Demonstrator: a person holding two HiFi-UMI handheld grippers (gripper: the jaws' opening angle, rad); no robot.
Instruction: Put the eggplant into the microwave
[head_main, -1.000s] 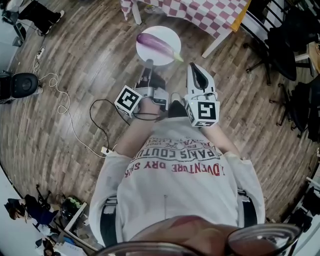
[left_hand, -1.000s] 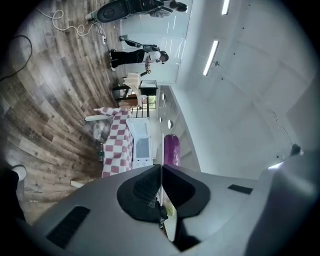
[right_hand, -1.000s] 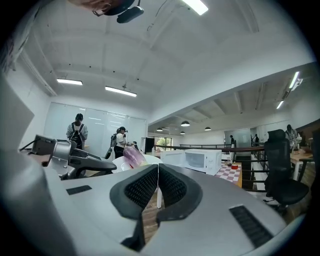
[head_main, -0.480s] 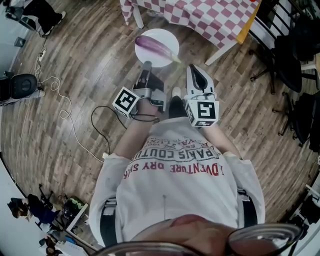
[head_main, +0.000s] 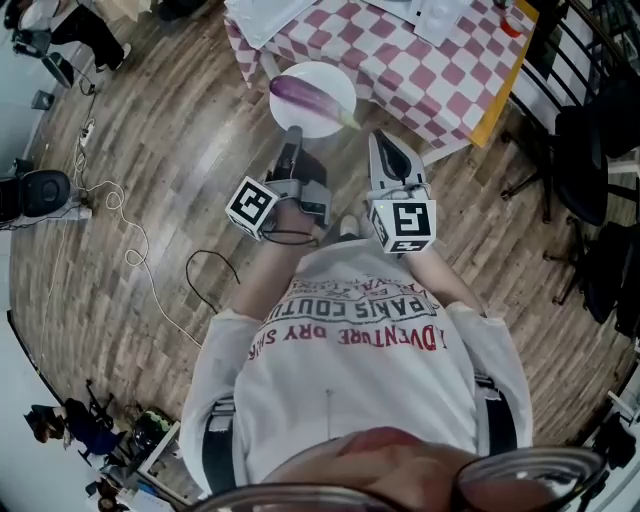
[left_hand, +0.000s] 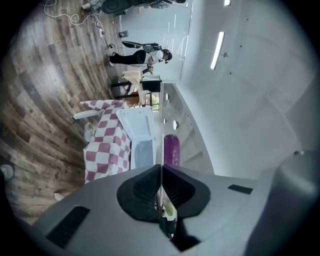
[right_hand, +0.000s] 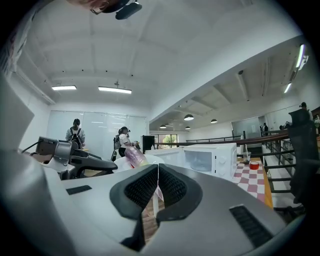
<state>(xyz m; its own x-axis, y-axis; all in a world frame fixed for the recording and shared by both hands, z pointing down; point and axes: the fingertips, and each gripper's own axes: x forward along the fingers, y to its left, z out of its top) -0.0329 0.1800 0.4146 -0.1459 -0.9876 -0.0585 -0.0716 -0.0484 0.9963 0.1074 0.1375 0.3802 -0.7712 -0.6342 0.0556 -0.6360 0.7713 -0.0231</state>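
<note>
The left gripper is clenched on the near rim of a white plate. The rim shows as a thin white edge pinched between its pads, and the plate juts out flat ahead of the jaws. The eggplant lies loose on that plate just beyond the fingertips, crosswise to the gripper's line, with its green stem end toward the right gripper. That gripper sits just beside the left one, its jaws closed together with nothing between them. The step in hand looks to be carrying the loaded plate to the microwave. It stands farther ahead on the table with the checked cloth, and its door appears closed. To do this well, the left grip should be firm and the plate held level, because the round eggplant could roll off an edge. A hold on one side of the rim gives little resistance to tipping. The free right gripper seems the one to open the door or steady the plate's rim.
</note>
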